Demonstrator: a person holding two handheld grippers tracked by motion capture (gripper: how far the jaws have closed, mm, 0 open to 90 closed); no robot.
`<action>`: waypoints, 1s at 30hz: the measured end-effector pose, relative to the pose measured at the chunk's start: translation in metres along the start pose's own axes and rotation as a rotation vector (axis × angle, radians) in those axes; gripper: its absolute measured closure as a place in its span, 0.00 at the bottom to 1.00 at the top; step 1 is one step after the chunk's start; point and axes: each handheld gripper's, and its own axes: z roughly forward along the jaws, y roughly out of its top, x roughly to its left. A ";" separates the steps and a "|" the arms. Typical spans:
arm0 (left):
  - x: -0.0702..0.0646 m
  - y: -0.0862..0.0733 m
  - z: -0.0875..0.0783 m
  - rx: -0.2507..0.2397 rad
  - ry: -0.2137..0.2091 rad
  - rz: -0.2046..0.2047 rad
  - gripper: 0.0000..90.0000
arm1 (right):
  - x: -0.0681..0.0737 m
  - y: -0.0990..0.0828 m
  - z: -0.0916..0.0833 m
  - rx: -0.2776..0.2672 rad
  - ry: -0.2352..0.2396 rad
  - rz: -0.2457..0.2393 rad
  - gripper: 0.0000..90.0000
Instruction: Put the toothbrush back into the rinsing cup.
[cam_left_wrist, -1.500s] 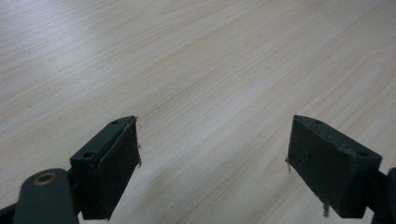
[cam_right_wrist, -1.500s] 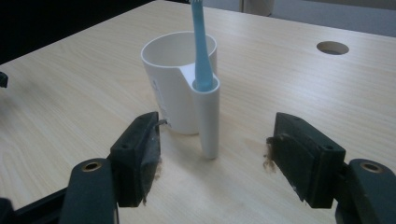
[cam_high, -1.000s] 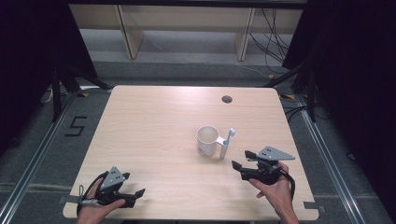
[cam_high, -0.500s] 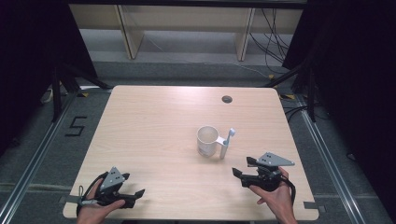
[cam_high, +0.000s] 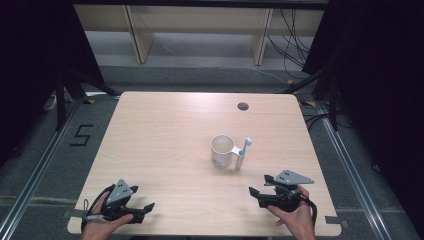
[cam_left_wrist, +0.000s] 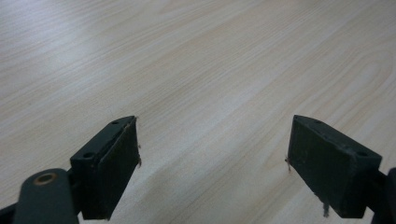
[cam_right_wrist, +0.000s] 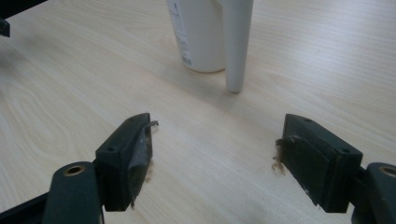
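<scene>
A pale wooden table (cam_high: 165, 150) stands on a grey floor, shelving beyond; from the high view a white cup (cam_high: 221, 150) sits just right of centre, a white toothbrush (cam_high: 242, 154) propped against its handle at three o'clock; your right gripper (cam_high: 256, 191) lies at five o'clock of the cup, jaws wide and empty, having just been opening; your left gripper (cam_high: 146, 208) rests at seven o'clock, well apart.

Left gripper view: jaws spread over bare wood, holding nothing.

Right gripper view: the cup (cam_right_wrist: 198, 32) and toothbrush (cam_right_wrist: 236, 44) stand at twelve o'clock; approach carelessly and you could knock the leaning toothbrush down or tip the cup.
</scene>
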 end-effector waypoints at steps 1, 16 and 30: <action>-0.001 0.000 0.001 -0.009 -0.003 -0.008 0.18 | 0.002 -0.001 0.001 -0.004 0.007 0.020 0.29; 0.000 0.000 0.000 -0.005 0.002 -0.005 0.18 | 0.007 -0.013 -0.007 0.053 -0.003 0.035 0.25; -0.001 -0.001 0.001 -0.011 -0.004 -0.008 0.18 | 0.007 -0.024 -0.014 0.087 -0.029 0.017 0.24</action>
